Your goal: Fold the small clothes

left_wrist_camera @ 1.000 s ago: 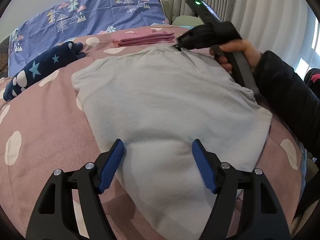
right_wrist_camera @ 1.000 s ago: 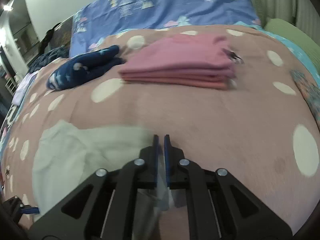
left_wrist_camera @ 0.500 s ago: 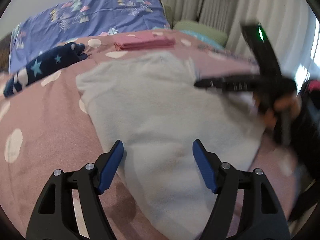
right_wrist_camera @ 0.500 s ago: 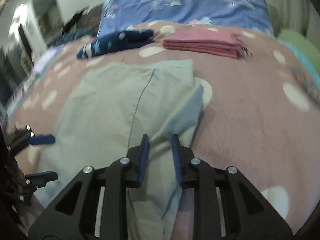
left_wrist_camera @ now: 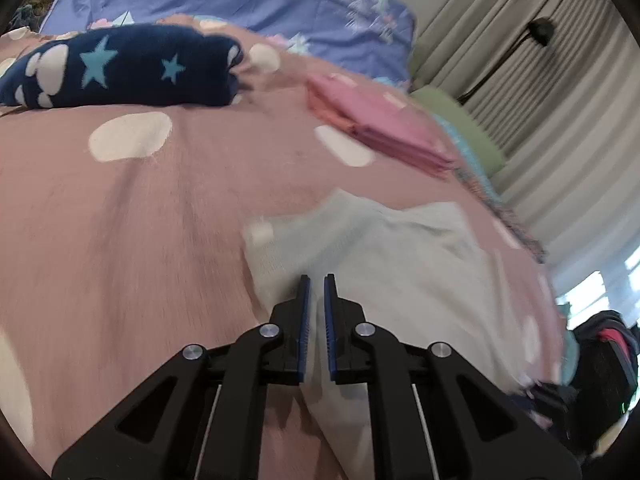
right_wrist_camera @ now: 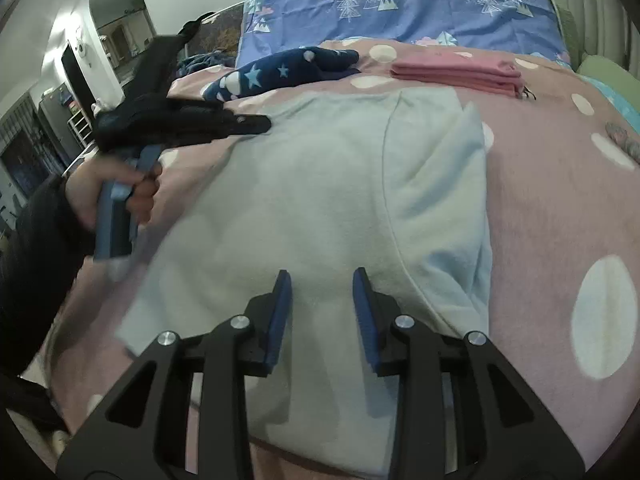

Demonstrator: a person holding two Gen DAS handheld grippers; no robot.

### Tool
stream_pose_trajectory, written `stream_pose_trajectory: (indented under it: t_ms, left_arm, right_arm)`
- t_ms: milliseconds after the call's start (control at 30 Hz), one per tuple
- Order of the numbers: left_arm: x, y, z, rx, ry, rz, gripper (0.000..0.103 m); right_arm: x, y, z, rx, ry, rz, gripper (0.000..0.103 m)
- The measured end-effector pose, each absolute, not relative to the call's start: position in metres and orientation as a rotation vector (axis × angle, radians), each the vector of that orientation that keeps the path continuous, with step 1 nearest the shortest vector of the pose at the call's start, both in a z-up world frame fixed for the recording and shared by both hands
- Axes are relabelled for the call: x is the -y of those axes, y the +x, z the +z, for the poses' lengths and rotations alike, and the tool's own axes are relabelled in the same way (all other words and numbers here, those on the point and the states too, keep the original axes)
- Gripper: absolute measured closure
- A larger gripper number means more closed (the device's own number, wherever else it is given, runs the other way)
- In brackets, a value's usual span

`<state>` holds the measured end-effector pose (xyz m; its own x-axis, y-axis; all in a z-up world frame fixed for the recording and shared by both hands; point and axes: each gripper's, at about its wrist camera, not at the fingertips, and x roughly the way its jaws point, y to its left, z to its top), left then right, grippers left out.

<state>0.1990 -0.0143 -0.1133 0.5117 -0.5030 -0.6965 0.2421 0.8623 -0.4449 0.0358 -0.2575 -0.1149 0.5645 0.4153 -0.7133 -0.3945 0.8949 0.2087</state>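
Observation:
A pale mint garment (right_wrist_camera: pixel 328 200) lies spread on the pink spotted bed, its right edge folded over. My left gripper (left_wrist_camera: pixel 316 280) is shut on the garment's far left edge (left_wrist_camera: pixel 360 248); in the right wrist view it shows as a black tool (right_wrist_camera: pixel 264 124) at that edge. My right gripper (right_wrist_camera: pixel 322 276) is open and empty, low over the garment's near end.
A folded pink stack (right_wrist_camera: pixel 456 74) lies at the back right and also shows in the left wrist view (left_wrist_camera: pixel 380 128). A navy star-patterned cloth (right_wrist_camera: pixel 280 70) lies at the back left. A blue patterned pillow (right_wrist_camera: pixel 400 8) is behind them. Curtains (left_wrist_camera: pixel 540 100) hang at the right.
My left gripper moved to the garment's far left edge and shut on it. My right gripper let go, opened and pulled back to the near end.

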Motion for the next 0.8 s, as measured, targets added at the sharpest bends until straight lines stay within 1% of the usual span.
stream_pose_trajectory:
  t_ms: [33,67,167,200,300,367,400,433,467,500,533,567,600,667,733,800]
  left_arm:
    - [0.014,0.204,-0.114,-0.928,-0.31,-0.456,0.1]
    - [0.013,0.209,-0.111,-0.905,-0.299,-0.44,0.1]
    - [0.012,0.215,-0.097,-0.825,-0.115,-0.27,0.102]
    - [0.009,0.215,-0.096,-0.821,-0.099,-0.25,0.102]
    - [-0.007,0.203,-0.09,-0.835,-0.215,-0.326,0.101]
    - [-0.005,0.189,-0.088,-0.86,-0.244,-0.391,0.082]
    - [-0.001,0.182,-0.088,-0.869,-0.241,-0.41,0.06]
    - [0.003,0.169,-0.089,-0.874,-0.225,-0.442,0.051]
    - [0.007,0.159,-0.091,-0.883,-0.21,-0.474,0.051]
    - [0.009,0.15,-0.095,-0.903,-0.204,-0.499,0.049]
    - [0.012,0.144,-0.099,-0.919,-0.209,-0.513,0.046]
    - [0.015,0.139,-0.104,-0.941,-0.224,-0.536,0.046]
    - [0.018,0.136,-0.11,-0.964,-0.243,-0.563,0.046]
    - [0.025,0.131,-0.118,-0.98,-0.251,-0.591,0.044]
    - [0.033,0.132,-0.121,-0.97,-0.222,-0.596,0.038]
    - [0.037,0.132,-0.122,-0.974,-0.226,-0.595,0.034]
  right_arm:
    - [0.256,0.035,-0.114,-0.838,0.015,0.477,0.07]
    - [0.255,0.036,-0.114,-0.836,0.013,0.475,0.07]
    - [0.252,0.037,-0.118,-0.834,0.003,0.471,0.07]
    - [0.252,0.034,-0.117,-0.833,0.0,0.47,0.07]
    - [0.254,0.035,-0.119,-0.83,-0.003,0.469,0.07]
    - [0.258,0.029,-0.114,-0.829,0.029,0.481,0.07]
    - [0.262,0.027,-0.11,-0.829,0.05,0.486,0.07]
    - [0.27,0.027,-0.103,-0.825,0.097,0.5,0.069]
    - [0.28,0.027,-0.096,-0.805,0.142,0.512,0.068]
    - [0.295,0.03,-0.086,-0.773,0.192,0.508,0.064]
    - [0.306,0.033,-0.081,-0.759,0.219,0.494,0.062]
    - [0.319,0.04,-0.078,-0.762,0.243,0.469,0.062]
    - [0.326,0.045,-0.079,-0.774,0.252,0.453,0.061]
    - [0.342,0.066,-0.093,-0.857,0.281,0.419,0.06]
    - [0.35,0.084,-0.111,-0.932,0.336,0.434,0.06]
    - [0.352,0.096,-0.123,-0.961,0.394,0.492,0.059]
